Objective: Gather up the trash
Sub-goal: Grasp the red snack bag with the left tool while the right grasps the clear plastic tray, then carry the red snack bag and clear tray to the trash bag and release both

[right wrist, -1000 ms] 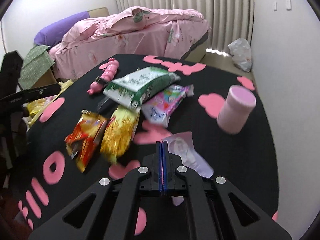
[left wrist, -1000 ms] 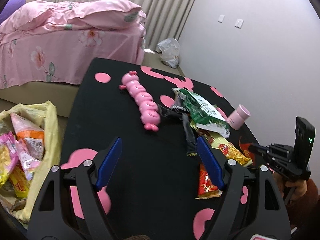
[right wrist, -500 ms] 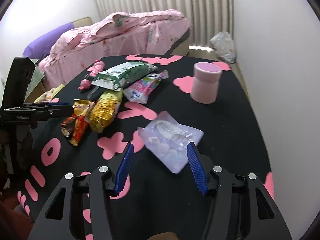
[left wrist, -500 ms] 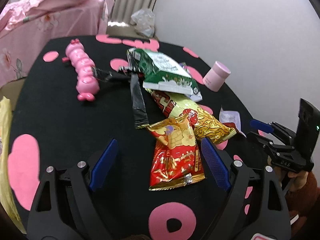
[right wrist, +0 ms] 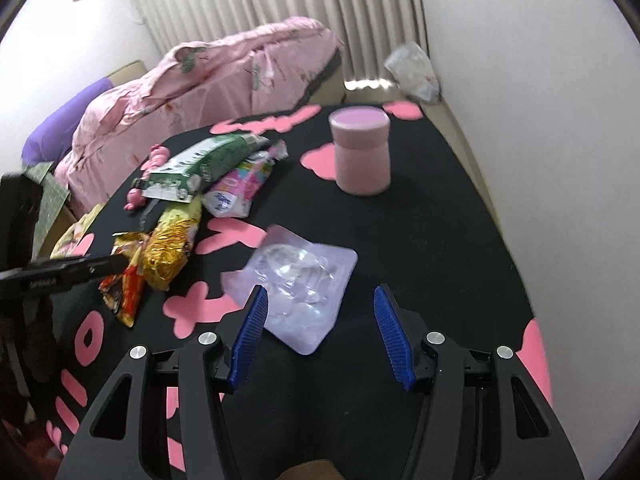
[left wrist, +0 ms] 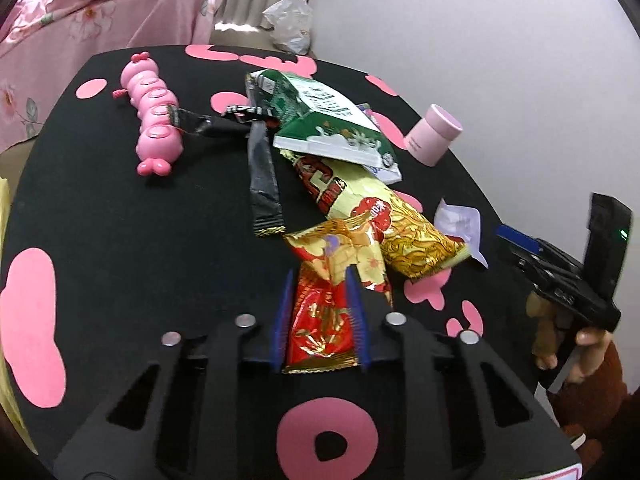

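Closing my left gripper (left wrist: 320, 320) on the red wrapper (left wrist: 324, 320), pads pressing its near end; I'm squeezing firmly before lifting. My right gripper (right wrist: 320, 332) is hanging wide open, empty, clear tray (right wrist: 296, 284) just ahead between its fingers.

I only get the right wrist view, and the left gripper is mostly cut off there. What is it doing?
Observer: The left gripper is closing, with the red wrapper between its jaws and the pads at the wrapper's sides.
Operator: Is the wrapper free to lift?
Observer: Probably; its far end lies over the gold bag's edge, not under it.
Operator: Anything else close by?
Observer: A black sachet lies just left of the wrapper's far end.
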Demonstrator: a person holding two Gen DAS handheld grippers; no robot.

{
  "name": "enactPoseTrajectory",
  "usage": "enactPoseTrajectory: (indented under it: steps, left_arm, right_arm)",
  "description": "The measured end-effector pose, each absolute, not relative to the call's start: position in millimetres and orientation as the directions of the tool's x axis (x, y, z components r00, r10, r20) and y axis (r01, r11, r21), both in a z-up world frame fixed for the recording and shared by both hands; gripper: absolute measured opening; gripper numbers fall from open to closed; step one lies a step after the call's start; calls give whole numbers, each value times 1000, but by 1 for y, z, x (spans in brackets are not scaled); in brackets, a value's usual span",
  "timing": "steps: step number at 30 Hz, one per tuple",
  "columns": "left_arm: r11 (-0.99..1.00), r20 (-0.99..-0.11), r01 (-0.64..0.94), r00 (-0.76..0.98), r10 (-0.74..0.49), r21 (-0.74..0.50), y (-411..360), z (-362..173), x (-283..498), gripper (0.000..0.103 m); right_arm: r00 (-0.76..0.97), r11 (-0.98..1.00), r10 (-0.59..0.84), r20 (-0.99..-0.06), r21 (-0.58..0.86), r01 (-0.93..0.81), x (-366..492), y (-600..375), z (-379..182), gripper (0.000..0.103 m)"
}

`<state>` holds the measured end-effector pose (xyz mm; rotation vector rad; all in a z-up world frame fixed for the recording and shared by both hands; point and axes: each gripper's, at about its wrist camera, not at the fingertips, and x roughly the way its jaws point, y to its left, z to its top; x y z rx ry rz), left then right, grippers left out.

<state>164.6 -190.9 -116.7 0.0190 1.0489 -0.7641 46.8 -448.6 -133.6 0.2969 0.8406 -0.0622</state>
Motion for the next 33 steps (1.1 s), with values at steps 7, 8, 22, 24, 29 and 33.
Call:
enactPoseTrajectory:
  steps: [7,8,22,24,29,33]
  left_arm:
    - [750,-759,593,334,-559,-292,-185,-104,158,17]
    - [755,-756,591,345,-556,-286,-183,-102,158,17]
    - [791,-750,543,389,-535,-283,-162,-99,161,17]
    - [794,-748,540,396,-533,-279,-161,-98,161,17]
    - [804,-737,534,427,-523,-261,-153,-93,158,17]
    - [815,-722,520,457,-520,-257,-143,-87,157,17]
  right_arm:
    - [657,942,139,-741,303,143,57,-450,-144,53]
    - [651,937,148,-745,316,150,61,-452,-145,53]
    - [605,991,83,-792,131,35,80,-415,-145,43]
    - [607,994,86,-790,106,-2,79,-409,-144,23]
    - [644,994,87,-760,108,-8,70,-406,-133,8]
    - [685,994,83,-724,111,-4,65,-405,-112,6]
